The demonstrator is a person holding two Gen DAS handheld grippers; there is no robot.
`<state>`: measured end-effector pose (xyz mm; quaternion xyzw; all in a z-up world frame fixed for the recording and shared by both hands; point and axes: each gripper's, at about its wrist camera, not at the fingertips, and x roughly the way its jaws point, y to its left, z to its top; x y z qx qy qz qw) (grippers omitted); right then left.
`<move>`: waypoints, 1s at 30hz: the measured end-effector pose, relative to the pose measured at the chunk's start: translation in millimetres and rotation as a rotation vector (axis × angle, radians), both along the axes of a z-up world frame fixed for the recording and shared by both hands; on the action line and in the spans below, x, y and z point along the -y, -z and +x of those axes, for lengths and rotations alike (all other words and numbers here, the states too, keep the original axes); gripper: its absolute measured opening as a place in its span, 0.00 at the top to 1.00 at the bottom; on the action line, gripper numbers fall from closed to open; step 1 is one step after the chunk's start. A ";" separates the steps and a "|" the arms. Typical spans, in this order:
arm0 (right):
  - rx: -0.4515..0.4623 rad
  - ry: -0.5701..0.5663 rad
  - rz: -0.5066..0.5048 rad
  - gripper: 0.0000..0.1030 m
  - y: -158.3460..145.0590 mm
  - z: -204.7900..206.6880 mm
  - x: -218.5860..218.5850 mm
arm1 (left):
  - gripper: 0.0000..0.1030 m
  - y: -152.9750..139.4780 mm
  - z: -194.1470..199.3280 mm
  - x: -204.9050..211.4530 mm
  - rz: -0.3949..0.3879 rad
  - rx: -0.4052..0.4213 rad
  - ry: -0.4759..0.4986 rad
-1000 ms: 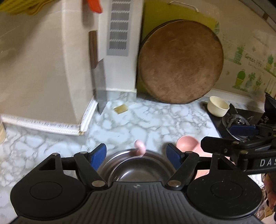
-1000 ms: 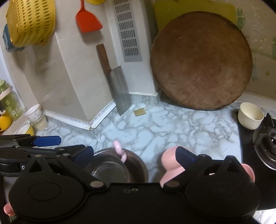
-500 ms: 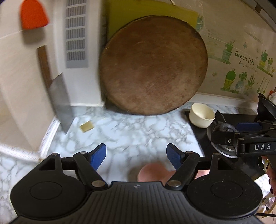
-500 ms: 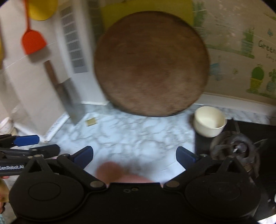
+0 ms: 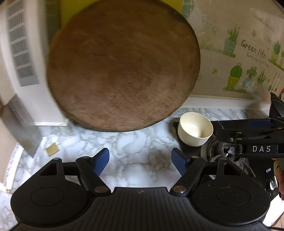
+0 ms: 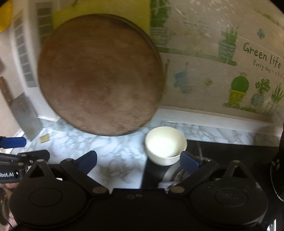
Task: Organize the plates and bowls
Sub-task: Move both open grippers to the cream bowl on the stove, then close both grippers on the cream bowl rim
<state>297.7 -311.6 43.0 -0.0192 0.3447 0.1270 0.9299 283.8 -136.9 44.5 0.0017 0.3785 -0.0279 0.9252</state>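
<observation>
I see both my left gripper (image 5: 140, 160) and right gripper (image 6: 138, 160) spread wide and holding nothing, with the cream bowl (image 6: 165, 145) just ahead of my right gripper's right fingertip, on the stove's edge (image 6: 221, 147).

Your counter (image 5: 142, 147) is white marble veined in grey. The bowl (image 5: 195, 130) is plain cream, set on the black stove top (image 6: 230, 151). The round board (image 5: 122, 65) reads mottled brown; behind it you have a yellow-green board (image 6: 106, 10). Wall sticker (image 6: 248, 71): green potted plants with dark "Green life" lettering on beige. Both your left gripper (image 5: 140, 160) and your right gripper (image 6: 138, 160) are black with blue pads. The cleaver blade (image 5: 21, 128) is dull grey.
</observation>
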 end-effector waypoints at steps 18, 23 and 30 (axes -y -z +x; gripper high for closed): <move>-0.117 0.040 -0.018 0.09 44.9 123.3 45.6 | 0.26 56.7 117.3 80.7 0.054 -0.097 -0.010; -0.155 0.047 -0.034 0.18 60.7 151.6 50.5 | 0.26 76.3 139.5 91.3 0.041 -0.143 -0.016; -0.192 -0.005 -0.067 0.31 89.7 175.5 49.3 | 0.27 98.8 163.1 96.7 0.001 -0.207 -0.036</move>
